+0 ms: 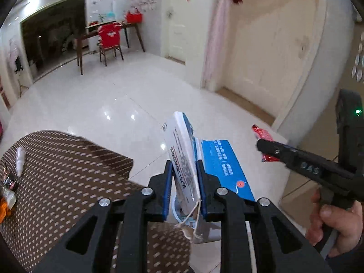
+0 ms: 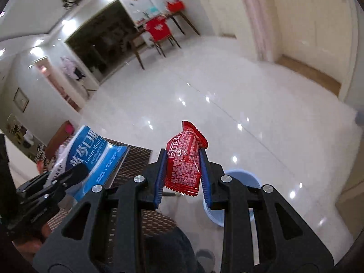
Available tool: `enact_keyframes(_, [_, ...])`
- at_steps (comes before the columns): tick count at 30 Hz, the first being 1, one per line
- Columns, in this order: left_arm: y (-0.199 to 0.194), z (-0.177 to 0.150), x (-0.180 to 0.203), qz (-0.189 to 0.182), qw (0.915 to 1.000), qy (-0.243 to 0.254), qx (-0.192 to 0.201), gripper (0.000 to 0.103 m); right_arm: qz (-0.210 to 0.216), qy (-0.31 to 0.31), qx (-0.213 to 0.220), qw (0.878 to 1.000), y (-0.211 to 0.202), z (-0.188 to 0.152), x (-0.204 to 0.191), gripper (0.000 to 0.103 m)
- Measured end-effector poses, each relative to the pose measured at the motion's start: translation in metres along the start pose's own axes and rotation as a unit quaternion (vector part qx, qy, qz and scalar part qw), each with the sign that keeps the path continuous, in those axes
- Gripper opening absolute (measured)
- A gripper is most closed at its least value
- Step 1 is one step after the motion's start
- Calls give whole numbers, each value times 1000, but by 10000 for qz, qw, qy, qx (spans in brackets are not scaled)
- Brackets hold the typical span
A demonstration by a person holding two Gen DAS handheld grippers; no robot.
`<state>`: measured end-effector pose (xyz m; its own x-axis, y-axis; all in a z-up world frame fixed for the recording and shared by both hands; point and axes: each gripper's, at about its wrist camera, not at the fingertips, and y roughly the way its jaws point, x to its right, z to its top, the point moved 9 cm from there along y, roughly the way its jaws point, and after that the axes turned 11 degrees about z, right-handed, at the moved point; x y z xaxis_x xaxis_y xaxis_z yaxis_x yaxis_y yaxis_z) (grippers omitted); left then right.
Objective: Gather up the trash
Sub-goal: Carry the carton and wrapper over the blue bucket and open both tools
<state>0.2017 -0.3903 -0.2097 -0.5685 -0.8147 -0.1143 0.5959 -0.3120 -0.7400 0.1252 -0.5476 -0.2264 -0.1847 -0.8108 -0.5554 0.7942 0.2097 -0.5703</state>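
Left wrist view first: at the far left of it we see small leftovers [image 1: 10,182] lying on the brown dotted cushion [image 1: 68,177], too blurred for us to name, so some trash looks still uncollected. Moving right, our left gripper [image 1: 183,177] is clenched on a flattened blue and white box [image 1: 195,159], held up over the white tiled floor [image 1: 113,104], with a bit of string hanging below it. Further right in that view, our right gripper [image 1: 265,146] shows from the side with a hand [image 1: 336,225] on its handle. From the right wrist view, that gripper [image 2: 182,173] is grasping a red snack wrapper [image 2: 185,159], pinched between the blue pads. Just right of it and below, a pale blue bin [image 2: 241,177] stands on the floor. We judge two pieces picked up and not yet dropped; carrying them over the bin and releasing is what remains, then the cushion leftovers.
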Motion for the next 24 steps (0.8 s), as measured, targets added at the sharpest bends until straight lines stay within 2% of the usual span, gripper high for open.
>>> enact_keyframes(3, [25, -3, 26, -8, 9988, 384, -306, 21, -68, 297, -213, 9993, 17, -8, 31, 28])
enact_keyframes(4, [38, -4, 35, 110, 9975, 566, -405, 21, -104, 401, -280, 9987, 23, -11, 42, 28])
enact_keyframes(10, [90, -18, 68, 239, 9895, 1003, -1017, 21, -187, 882, -575, 9943, 46, -23, 93, 28])
enact_keyframes(13, [111, -21, 74, 324, 9853, 1112, -1253, 21, -191, 1046, -671, 9921, 55, -28, 108, 28])
enact_keyframes(17, [136, -32, 81, 244, 9795, 1162, -1625, 25, -139, 1203, -772, 9896, 67, -29, 118, 31])
enact_keyframes(18, [141, -35, 82, 208, 9782, 1140, -1725, 29, -135, 1246, -782, 9890, 71, -28, 121, 38])
enact_keyframes(19, [146, -38, 81, 215, 9764, 1112, -1840, 38, -118, 1285, -788, 9885, 76, -25, 116, 61])
enact_keyframes(20, [149, -39, 79, 262, 9755, 1082, -1899, 65, -99, 1355, -790, 9876, 78, -25, 119, 72])
enact_keyframes(21, [150, -40, 77, 325, 9758, 1058, -1886, 86, -104, 1448, -802, 9862, 79, -27, 120, 87])
enact_keyframes(24, [144, -33, 71, 546, 9798, 1019, -1631, 88, -145, 1599, -887, 9830, 79, -35, 130, 88])
